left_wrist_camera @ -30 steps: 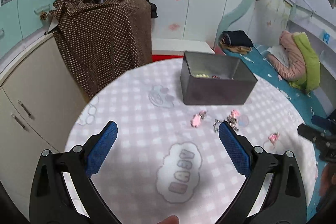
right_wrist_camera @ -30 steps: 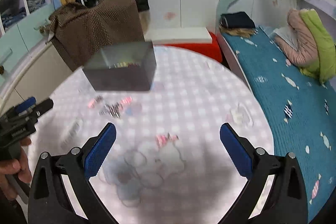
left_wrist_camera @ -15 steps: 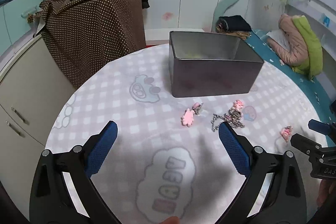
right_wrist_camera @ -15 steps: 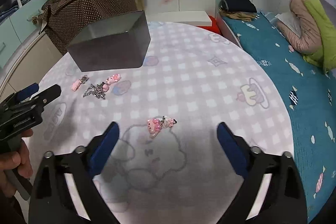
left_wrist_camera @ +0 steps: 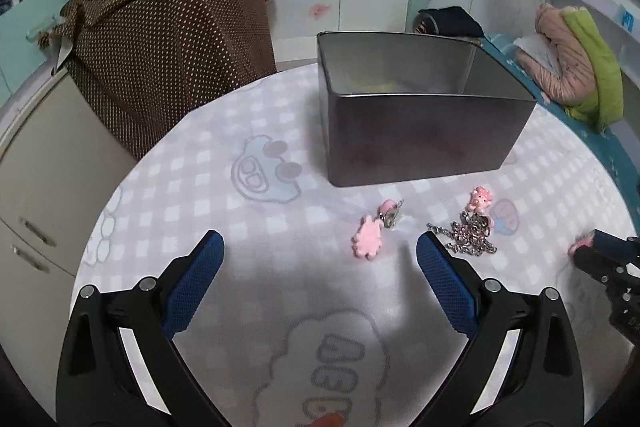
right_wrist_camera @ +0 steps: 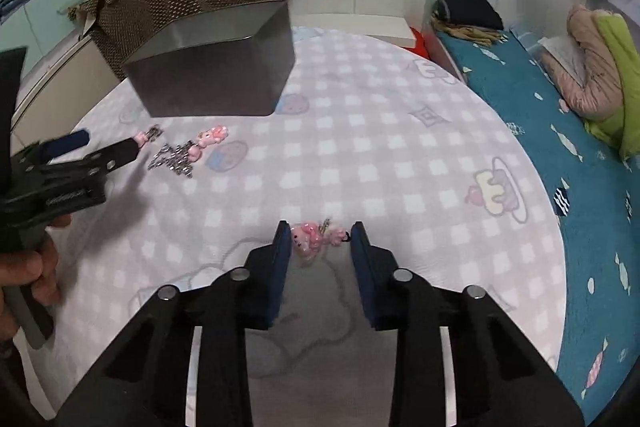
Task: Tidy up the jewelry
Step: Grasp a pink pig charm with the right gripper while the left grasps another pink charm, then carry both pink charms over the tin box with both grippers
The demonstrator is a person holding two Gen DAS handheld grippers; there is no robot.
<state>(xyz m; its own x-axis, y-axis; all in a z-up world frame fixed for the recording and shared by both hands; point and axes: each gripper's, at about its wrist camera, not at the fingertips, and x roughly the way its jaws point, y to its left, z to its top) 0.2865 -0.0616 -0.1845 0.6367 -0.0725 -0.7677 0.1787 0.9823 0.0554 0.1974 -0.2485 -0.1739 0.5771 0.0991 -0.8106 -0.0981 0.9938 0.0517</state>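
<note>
A dark metal tin (left_wrist_camera: 420, 131) stands open on the round table; it also shows in the right wrist view (right_wrist_camera: 212, 75). In front of it lie a pink flat charm (left_wrist_camera: 367, 238), a silver chain with a pink charm (left_wrist_camera: 470, 233) and, in the right wrist view, the same chain (right_wrist_camera: 176, 157). My left gripper (left_wrist_camera: 320, 259) is open and empty, hovering just short of the pink flat charm. My right gripper (right_wrist_camera: 320, 239) is partly closed around a pink character charm (right_wrist_camera: 310, 239) on the cloth, with its jaws on either side and a gap on the right.
The table wears a pink checked cloth (right_wrist_camera: 400, 155) with cartoon prints. A brown dotted cloth (left_wrist_camera: 160, 39) covers something behind the table. A bed with a teal cover (right_wrist_camera: 560, 131) lies to the right. Cabinets (left_wrist_camera: 36, 187) stand at the left.
My right gripper has dropped to the pink character charm and its jaws have narrowed around it. My left gripper has moved closer to the tin and the charms, staying open.
</note>
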